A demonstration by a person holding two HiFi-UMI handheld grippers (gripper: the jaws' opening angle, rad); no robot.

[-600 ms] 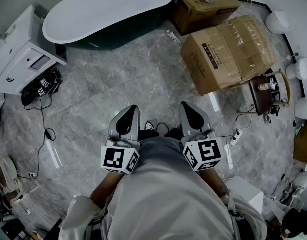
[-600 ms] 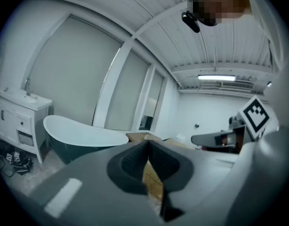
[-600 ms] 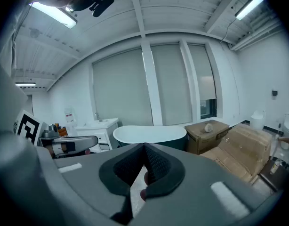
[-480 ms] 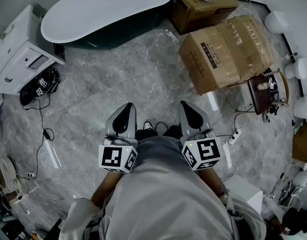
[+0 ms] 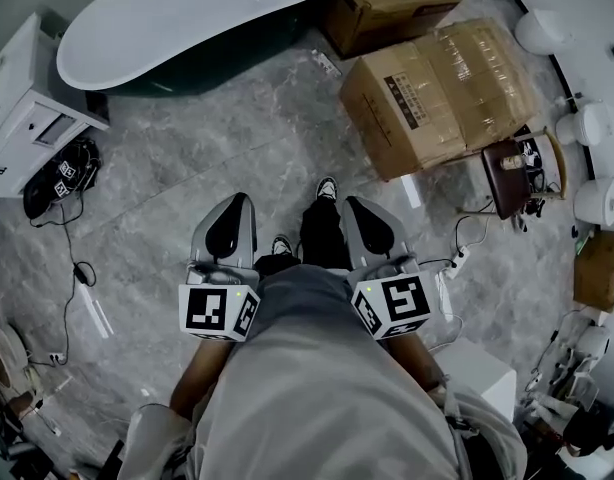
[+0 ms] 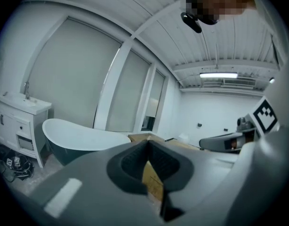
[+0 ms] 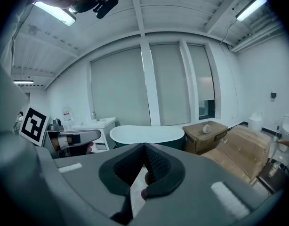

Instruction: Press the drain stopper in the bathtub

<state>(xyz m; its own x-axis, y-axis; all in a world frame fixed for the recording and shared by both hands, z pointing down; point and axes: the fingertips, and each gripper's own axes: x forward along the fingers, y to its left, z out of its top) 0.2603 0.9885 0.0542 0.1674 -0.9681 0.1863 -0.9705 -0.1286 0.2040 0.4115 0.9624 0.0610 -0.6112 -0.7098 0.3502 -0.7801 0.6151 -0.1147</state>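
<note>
1. Plainly nothing is in hand: the left tool (image 5: 232, 218) and the right tool (image 5: 362, 218) are held low against the person's body, each with its jaws closed tip to tip on nothing, pointing out over the marble floor (image 5: 217, 158)
2. The bathtub (image 5: 187, 8), white inside and dark outside, stands at the far edge of the floor, well apart from both tools. The drain stopper must be inside it, so I judge the task has hardly begun and the approach comes first
3. Risk on the way: a black cable (image 5: 79, 266) trails over the floor toward its left edge, and a power strip (image 5: 457, 260) with its lead lies toward the right edge; a foot could catch either. Large cardboard boxes (image 5: 437, 93) crowd the right of the path and the right tool could knock them
4. Risk at the tub: its rim looks high and curved, so a reach from the wrong side may fall short, or a closed tool tip may slip off the stopper
5. Hidden: the stopper shows in no view. The tub's interior reads as flat white in the head view, and the left gripper view and right gripper view catch only its outer wall and rim. The person's torso (image 5: 327, 388) covers the floor below the tools
</note>
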